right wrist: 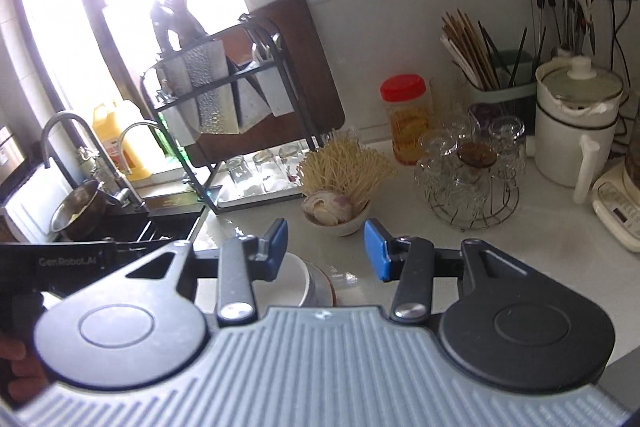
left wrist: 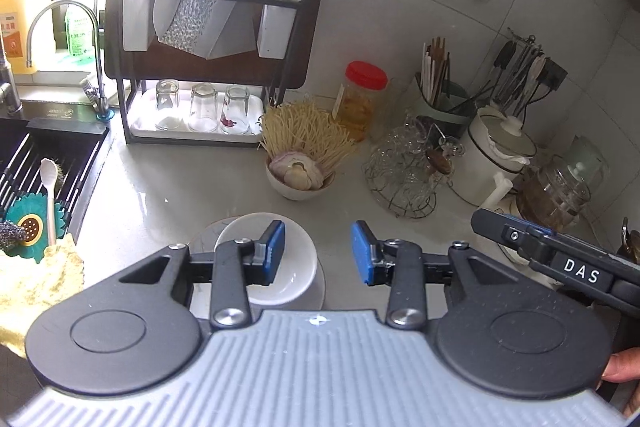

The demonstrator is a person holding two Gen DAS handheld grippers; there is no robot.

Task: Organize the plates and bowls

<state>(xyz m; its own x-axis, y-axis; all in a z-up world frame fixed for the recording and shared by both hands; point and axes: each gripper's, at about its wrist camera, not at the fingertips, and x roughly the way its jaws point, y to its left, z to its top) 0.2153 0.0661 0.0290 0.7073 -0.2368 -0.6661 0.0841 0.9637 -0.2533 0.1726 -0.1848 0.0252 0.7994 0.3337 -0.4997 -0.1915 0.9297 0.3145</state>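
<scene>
Both my left gripper (left wrist: 318, 253) and right gripper (right wrist: 326, 250) hang open and empty above the round white ceramic bowl (left wrist: 280, 259) stacked on the brown-rimmed plate (left wrist: 208, 227), so I reckon this stack is done and next I need another dish.

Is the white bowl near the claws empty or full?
Empty. The white bowl sits upright on a plate, its bare inside showing.
</scene>
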